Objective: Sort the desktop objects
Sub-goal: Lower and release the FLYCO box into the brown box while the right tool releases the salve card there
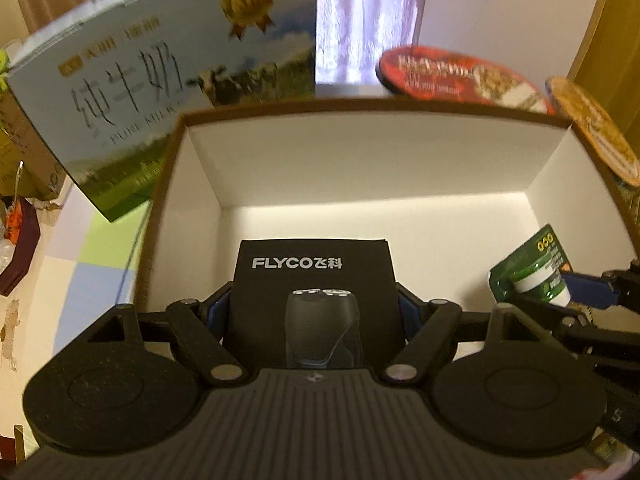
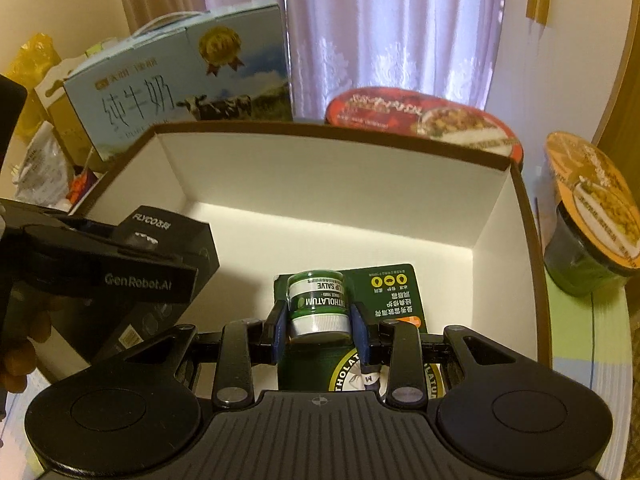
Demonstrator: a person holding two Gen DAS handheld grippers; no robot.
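Observation:
My left gripper (image 1: 314, 308) is shut on a black FLYCO shaver box (image 1: 312, 276) and holds it over the near part of a brown open box with a white inside (image 1: 360, 168). The shaver box also shows at the left in the right wrist view (image 2: 172, 232). My right gripper (image 2: 318, 316) is shut on a green Mentholatum lip salve pack (image 2: 320, 304) and holds it inside the same open box (image 2: 320, 184). That pack also shows at the right in the left wrist view (image 1: 532, 268).
A blue milk carton (image 1: 152, 80) stands behind the box at the left. A red instant-food bowl (image 2: 424, 116) sits behind it, and an orange-lidded cup (image 2: 592, 208) stands to its right. Bags and clutter (image 2: 44, 168) lie at the far left.

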